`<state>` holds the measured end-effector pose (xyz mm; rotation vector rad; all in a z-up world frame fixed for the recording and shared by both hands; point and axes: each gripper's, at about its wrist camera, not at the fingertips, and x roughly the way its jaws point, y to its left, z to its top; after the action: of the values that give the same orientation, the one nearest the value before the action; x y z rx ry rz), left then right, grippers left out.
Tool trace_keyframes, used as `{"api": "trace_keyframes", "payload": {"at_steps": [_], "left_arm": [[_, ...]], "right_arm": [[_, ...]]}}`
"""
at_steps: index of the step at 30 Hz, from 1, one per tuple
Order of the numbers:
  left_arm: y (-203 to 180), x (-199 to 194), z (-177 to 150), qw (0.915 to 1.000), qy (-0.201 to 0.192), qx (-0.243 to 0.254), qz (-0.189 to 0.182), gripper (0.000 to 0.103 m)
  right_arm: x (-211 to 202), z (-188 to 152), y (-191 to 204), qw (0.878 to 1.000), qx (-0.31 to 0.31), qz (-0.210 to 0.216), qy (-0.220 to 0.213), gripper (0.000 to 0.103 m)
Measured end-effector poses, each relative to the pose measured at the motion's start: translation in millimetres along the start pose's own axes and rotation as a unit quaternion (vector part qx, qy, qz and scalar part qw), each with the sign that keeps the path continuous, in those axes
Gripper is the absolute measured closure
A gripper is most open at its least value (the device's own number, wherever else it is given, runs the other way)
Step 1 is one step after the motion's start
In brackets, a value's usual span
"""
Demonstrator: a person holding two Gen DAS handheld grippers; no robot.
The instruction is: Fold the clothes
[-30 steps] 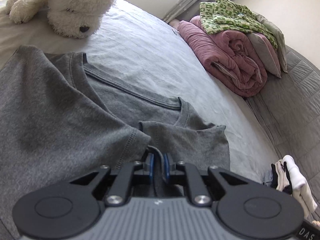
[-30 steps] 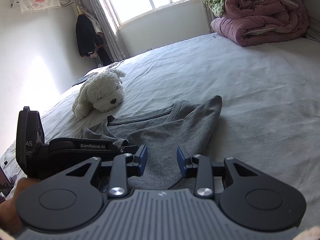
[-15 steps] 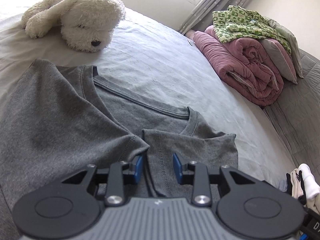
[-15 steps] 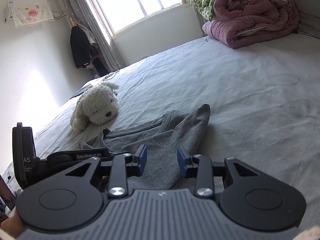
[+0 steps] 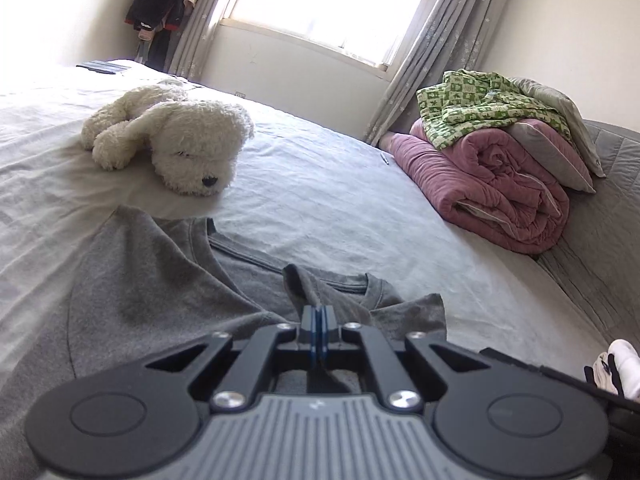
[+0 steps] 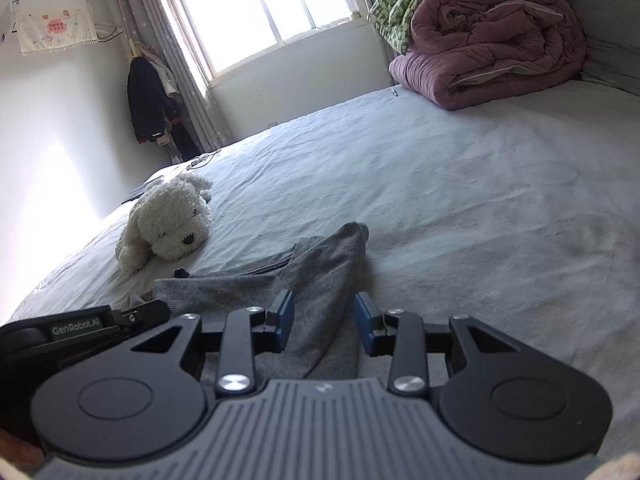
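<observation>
So the gray T-shirt (image 5: 168, 280) is lying on the bed (image 5: 328, 200), spread out across the pale sheet with its neckline facing the far side. The left tool (image 5: 319, 320) is sitting right over the shirt with its blue pads pressed tight together, and they're pinching a fold of the gray fabric. You can see a little ridge of cloth getting pulled up just in front of the pads, near the collar.

The right tool (image 6: 324, 322) is hanging over the shirt's other edge, where a sleeve (image 6: 344, 248) is trailing off toward the middle of the bed. Its blue pads are standing spread apart, with gray cloth lying below the gap, and they aren't pressing on anything as far as I can see. In the right wrist view the black body of the left tool is poking in from the lower left, just beside the shirt's hem.

Other stuff on the bed: a fluffy white toy dog (image 5: 176, 136) is flopping on the sheet just past the shirt's collar, close to it but not touching. Well away near the headboard end, a rolled-up pink quilt (image 5: 488, 188) is sitting with a green patterned garment (image 5: 480, 108) draped on top and a gray pillow (image 5: 556, 136) leaning against it. Behind it all, a bright window with gray curtains (image 6: 256, 12).
</observation>
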<state>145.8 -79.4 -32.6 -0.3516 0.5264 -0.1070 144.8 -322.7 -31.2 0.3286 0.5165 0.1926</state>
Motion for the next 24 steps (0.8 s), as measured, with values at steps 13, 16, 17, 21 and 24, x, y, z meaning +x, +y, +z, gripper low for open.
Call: {"api": "trace_keyframes", "payload": {"at_steps": [13,16,17,21,24], "left_arm": [[23,16,-15,0.9981,0.031,-0.052,0.011,0.100],[28,17,-16,0.9976,0.037,-0.058,0.008,0.100],[30,19,-17,0.9975,0.040,-0.058,0.007,0.100],[37,22,-16,0.9965,0.052,-0.065,-0.012,0.100],[44,20,-10,0.9941,0.066,-0.075,-0.043,0.084]], "right_arm": [[98,18,-5,0.998,-0.046,-0.003,0.051,0.100],[121,18,-3,0.996,-0.058,-0.014,0.064,0.103],[127,21,-4,0.996,-0.054,-0.014,0.065,0.103],[138,31,-1,0.996,-0.054,-0.021,0.068,0.100],[120,36,3,0.998,-0.033,0.008,0.058,0.086]]}}
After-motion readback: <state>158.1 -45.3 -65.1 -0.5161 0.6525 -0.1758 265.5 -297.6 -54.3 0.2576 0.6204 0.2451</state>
